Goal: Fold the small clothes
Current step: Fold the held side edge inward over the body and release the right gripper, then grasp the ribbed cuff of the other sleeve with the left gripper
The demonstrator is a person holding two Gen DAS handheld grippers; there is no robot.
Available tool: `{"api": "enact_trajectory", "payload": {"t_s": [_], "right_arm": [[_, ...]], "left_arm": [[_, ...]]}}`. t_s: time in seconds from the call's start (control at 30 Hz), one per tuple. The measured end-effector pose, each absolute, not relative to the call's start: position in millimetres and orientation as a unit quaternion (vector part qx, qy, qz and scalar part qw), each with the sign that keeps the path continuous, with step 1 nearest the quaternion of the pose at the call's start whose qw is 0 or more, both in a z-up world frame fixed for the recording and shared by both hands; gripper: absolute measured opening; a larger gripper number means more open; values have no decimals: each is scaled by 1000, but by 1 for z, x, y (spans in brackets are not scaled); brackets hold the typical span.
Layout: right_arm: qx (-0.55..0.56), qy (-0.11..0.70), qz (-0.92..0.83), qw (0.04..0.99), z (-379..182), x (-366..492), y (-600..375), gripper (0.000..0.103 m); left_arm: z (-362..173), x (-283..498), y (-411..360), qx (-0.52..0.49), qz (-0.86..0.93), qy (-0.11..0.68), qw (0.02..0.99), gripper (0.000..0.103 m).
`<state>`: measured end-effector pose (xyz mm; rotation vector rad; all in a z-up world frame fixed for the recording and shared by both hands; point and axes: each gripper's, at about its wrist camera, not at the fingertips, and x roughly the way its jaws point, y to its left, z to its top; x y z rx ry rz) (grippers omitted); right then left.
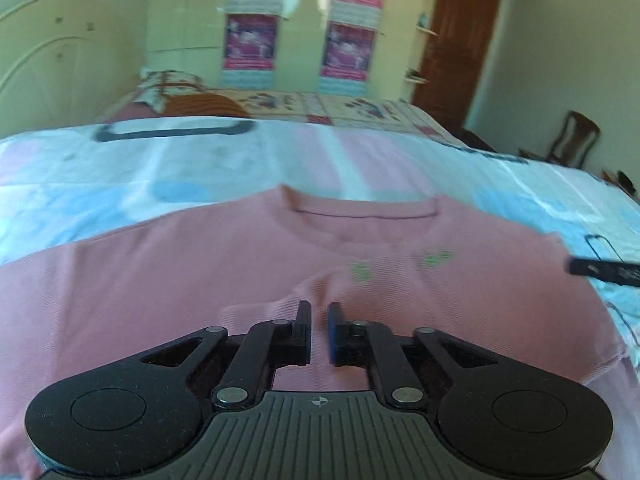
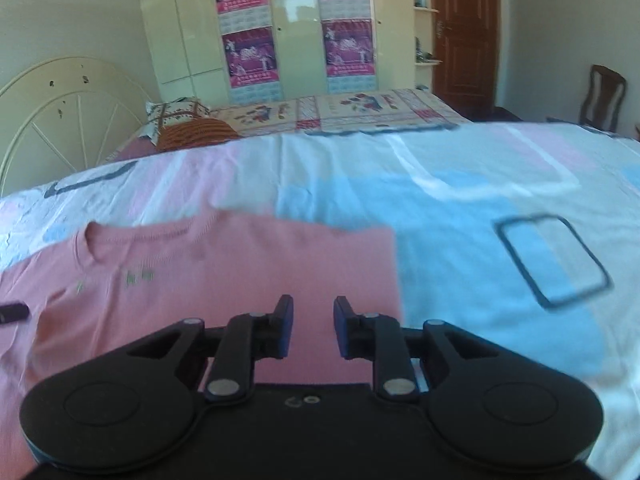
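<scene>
A small pink T-shirt point(image 1: 200, 280) lies front up on the patterned bed sheet point(image 1: 100, 184), neckline away from me, with small green marks on the chest. My left gripper point(image 1: 319, 312) hovers low over the shirt's middle, where the cloth puckers just ahead of its tips. Its jaws stand a narrow gap apart with nothing pinched between them. In the right wrist view the same T-shirt point(image 2: 240, 264) fills the left half, its right edge straight. My right gripper point(image 2: 313, 308) is open over that side of the shirt and holds nothing. A dark finger point(image 2: 14, 312) of the left gripper shows at the left border.
The white, pink and blue sheet point(image 2: 480, 208) stretches wide to the right of the shirt. Behind it lies a second bed point(image 2: 360, 112) with a headboard point(image 2: 60, 120) and pillows. A wardrobe point(image 2: 296, 32), a brown door point(image 2: 464, 32) and a wooden chair point(image 2: 604, 96) stand further back.
</scene>
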<state>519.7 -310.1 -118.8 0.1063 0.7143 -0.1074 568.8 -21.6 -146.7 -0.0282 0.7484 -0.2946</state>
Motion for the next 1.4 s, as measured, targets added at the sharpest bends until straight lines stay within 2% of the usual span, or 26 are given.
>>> {"api": "enact_trajectory", "payload": {"t_s": [0.03, 0.07, 0.1, 0.2, 0.23, 0.27, 0.3, 0.33, 0.37, 0.5, 0.6, 0.63, 0.7, 0.77, 0.87, 0.97, 1.07, 1.17, 1.4], "right_arm": [[40, 354, -49, 933, -123, 535, -309, 21], [35, 362, -52, 930, -129, 549, -310, 21], [36, 377, -63, 923, -135, 561, -316, 20], [64, 395, -106, 910, -144, 578, -347, 9], [68, 403, -109, 906, -142, 580, -352, 3], [62, 407, -111, 904, -139, 579, -352, 3], [53, 408, -116, 904, -136, 575, -350, 5], [48, 404, -118, 906, -132, 568, -347, 19], [48, 401, -109, 908, -130, 559, -344, 25], [47, 402, -63, 912, -126, 512, -317, 24], [40, 417, -56, 906, -131, 474, -302, 29], [32, 420, -64, 905, -134, 459, -299, 35], [20, 419, -65, 905, -140, 437, -296, 36], [18, 419, -68, 905, -133, 430, -293, 36], [38, 371, -75, 925, -116, 422, -298, 39], [18, 443, -79, 893, -139, 443, -297, 41], [36, 403, -68, 912, -120, 432, -288, 41], [31, 396, -56, 916, -115, 428, -275, 40], [55, 387, -55, 919, -110, 438, -256, 39]], "left_arm": [[-149, 573, -31, -5, -145, 366, 919, 55], [-153, 579, -38, 1, -144, 371, 917, 73], [-158, 583, -42, 5, -143, 377, 915, 83], [-167, 583, -40, 17, -122, 373, 919, 81], [-163, 581, -37, 10, -113, 372, 921, 72], [-158, 576, -31, -1, -103, 365, 925, 70], [-153, 569, -27, -12, -95, 356, 930, 70], [-148, 561, -24, -25, -91, 349, 932, 70], [-144, 553, -24, -34, -95, 342, 934, 70], [-138, 521, -46, -18, -120, 335, 934, 70], [-152, 507, -55, 3, -126, 365, 923, 71], [-161, 506, -57, 18, -122, 387, 914, 71], [-165, 496, -58, 44, -119, 372, 919, 71], [-155, 492, -51, 23, -116, 373, 920, 71], [-154, 490, -38, 16, -101, 377, 921, 71], [-153, 483, -20, 4, -93, 379, 921, 71], [-142, 469, 24, -37, -49, 353, 933, 71], [-142, 453, 94, -93, 22, 338, 936, 71], [-164, 405, 302, -257, 227, 285, 895, 71]]}}
